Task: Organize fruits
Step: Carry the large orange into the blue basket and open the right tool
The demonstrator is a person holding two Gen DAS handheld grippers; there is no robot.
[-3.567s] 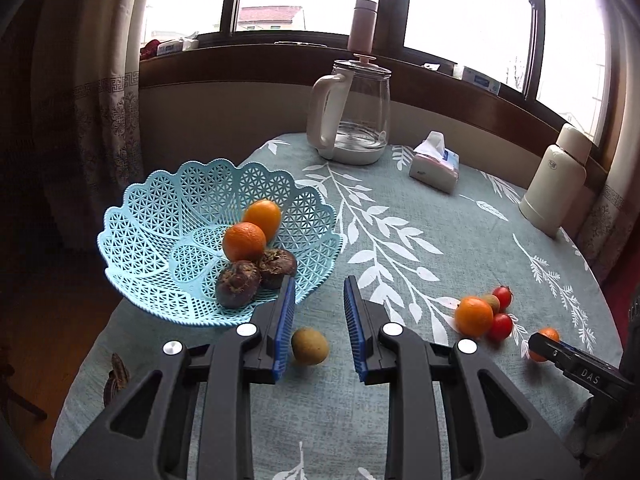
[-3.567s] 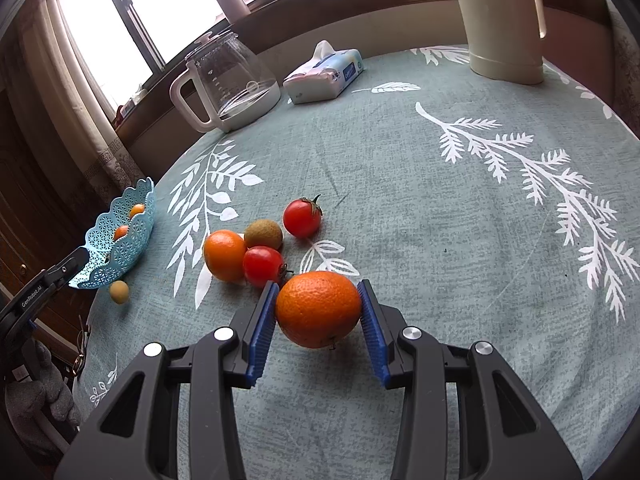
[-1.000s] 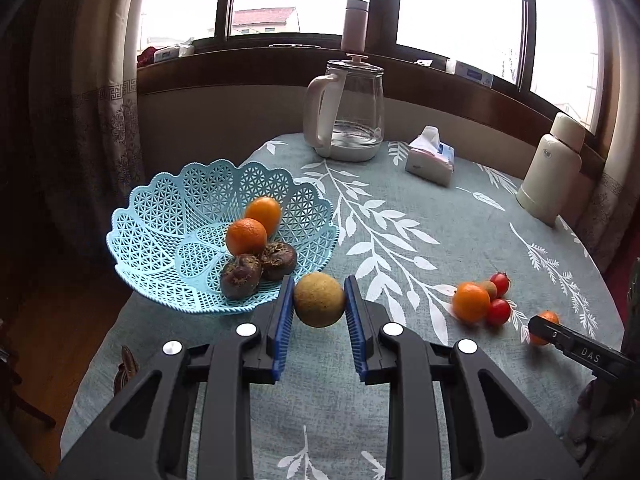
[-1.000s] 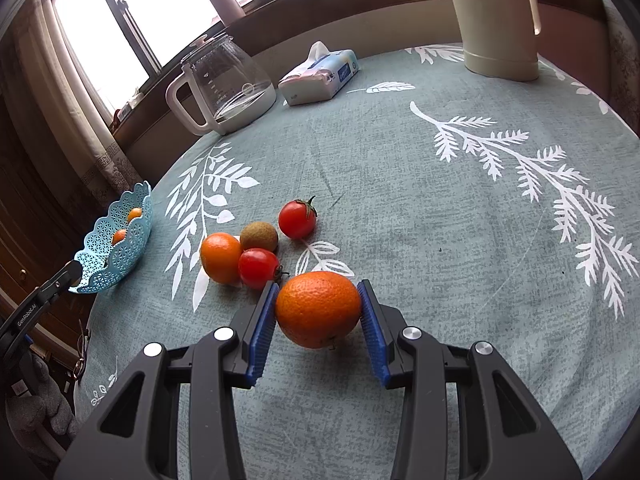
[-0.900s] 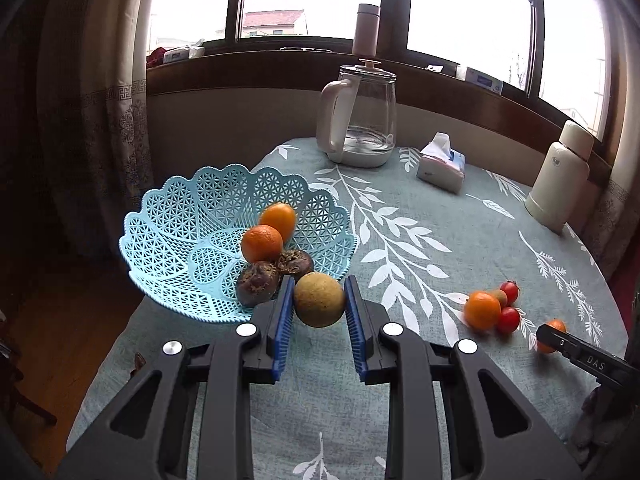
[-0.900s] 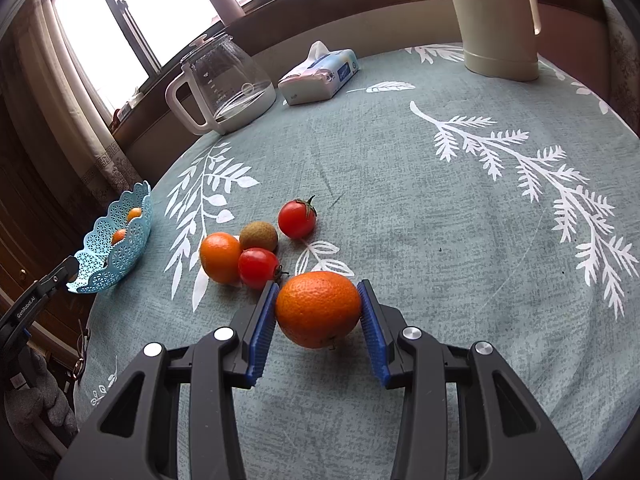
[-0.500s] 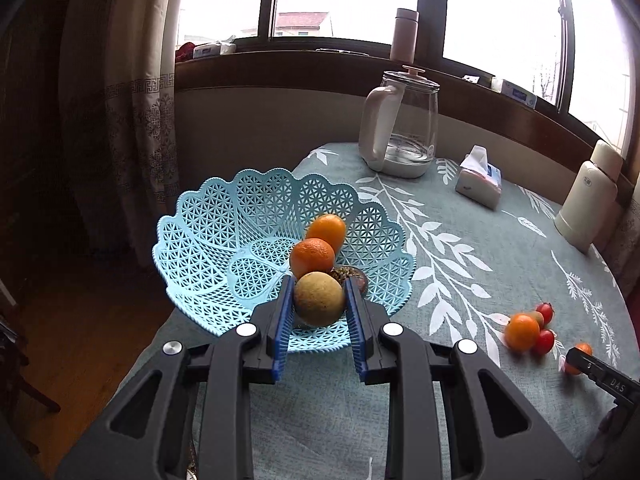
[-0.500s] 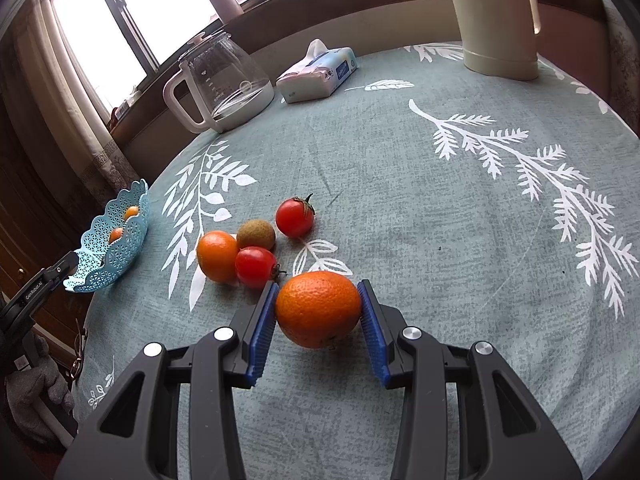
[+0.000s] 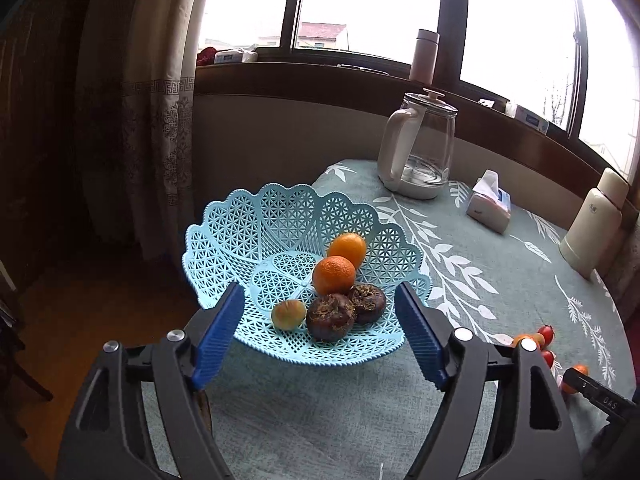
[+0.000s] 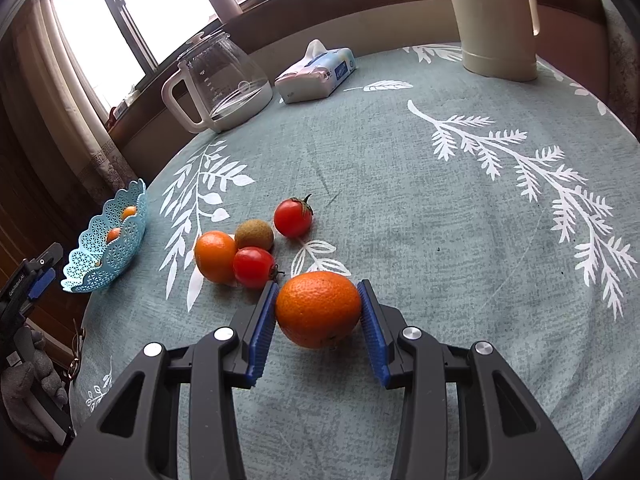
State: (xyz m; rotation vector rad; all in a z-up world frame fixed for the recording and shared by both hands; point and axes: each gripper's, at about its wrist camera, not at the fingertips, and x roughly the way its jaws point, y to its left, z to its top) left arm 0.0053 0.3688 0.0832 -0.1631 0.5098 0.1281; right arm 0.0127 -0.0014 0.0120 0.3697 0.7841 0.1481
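The left claw (image 9: 320, 332) stands wide apart and empty at the near rim of the blue basket (image 9: 280, 216). The greenish fruit (image 9: 288, 314), held between its pads half a second ago, now lies inside the basket, near left of two dark fruits (image 9: 331, 317), its long axis roughly left to right. Two small oranges (image 9: 333, 275) sit behind them. The basket is at the left edge of the worktop (image 10: 420, 168). The right claw (image 10: 318, 310) stays clenched on the large orange (image 10: 318, 309), which rests on the worktop. Far left of it cluster a mandarin (image 10: 215, 256), a kiwi (image 10: 254, 234) and two tomatoes (image 10: 253, 267). The cloth to the right is open.
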